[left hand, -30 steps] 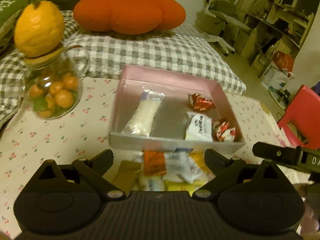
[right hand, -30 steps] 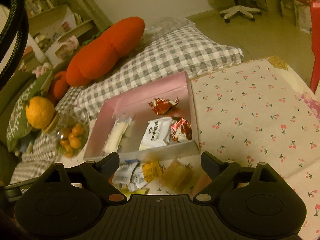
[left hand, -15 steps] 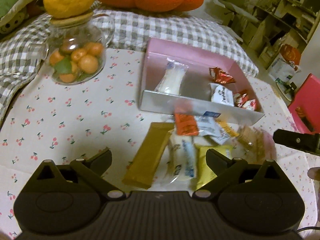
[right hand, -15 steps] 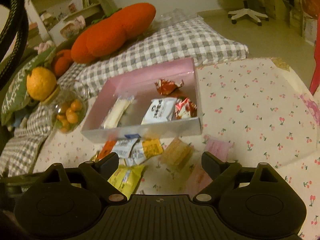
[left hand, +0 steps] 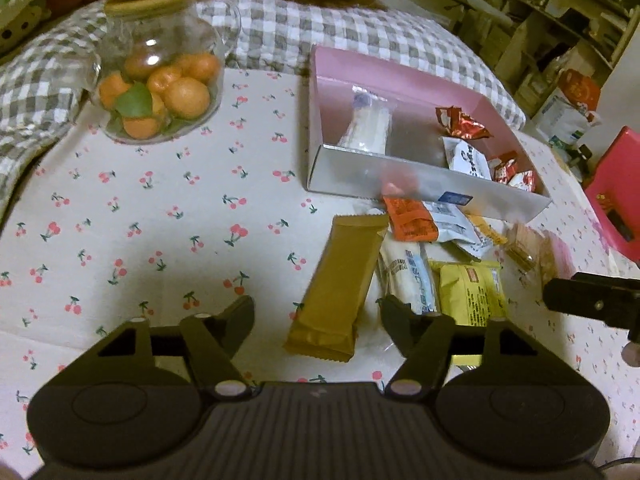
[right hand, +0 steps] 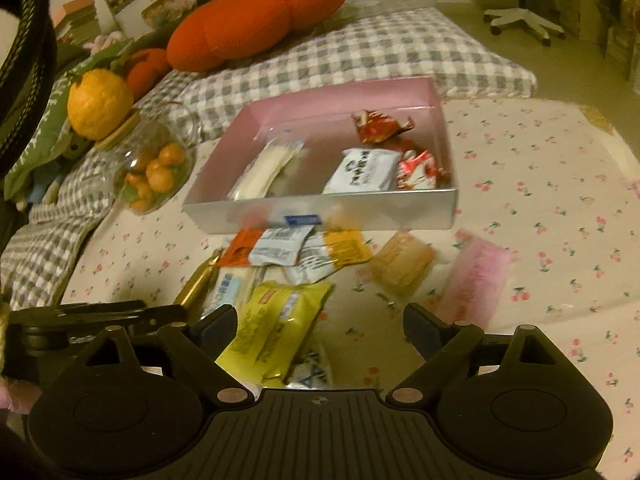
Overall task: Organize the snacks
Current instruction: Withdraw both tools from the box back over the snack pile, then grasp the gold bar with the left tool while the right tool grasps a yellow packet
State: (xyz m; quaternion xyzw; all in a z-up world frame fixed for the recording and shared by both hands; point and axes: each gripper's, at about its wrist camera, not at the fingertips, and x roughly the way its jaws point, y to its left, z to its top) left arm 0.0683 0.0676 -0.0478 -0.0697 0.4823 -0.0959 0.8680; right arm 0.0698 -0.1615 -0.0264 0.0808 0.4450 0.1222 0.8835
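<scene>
Both grippers hang over the loose snacks in front of the pink box.

The left gripper (left hand: pixel 318 316) has just been narrowing its jaws around the near end of the gold bar wrapper (left hand: pixel 340 280), which lies between the fingers; the pads do not yet press it, so nothing is held. The narrower gap probably suits the bar's slim width. The right gripper (right hand: pixel 320 326) stands wide apart and empty above the yellow packet (right hand: pixel 276 328). The snacks sit in a heap just beside the near wall of the pink box (left hand: pixel 420 184), likely to keep each transfer short; a few packets already lie inside. The bar's far end touches an orange packet (left hand: pixel 410 222) and its side lies against a white-and-blue packet (left hand: pixel 412 276), which crowds the right-hand finger. A glass jar of small oranges (left hand: pixel 160 88) stands well apart.
</scene>
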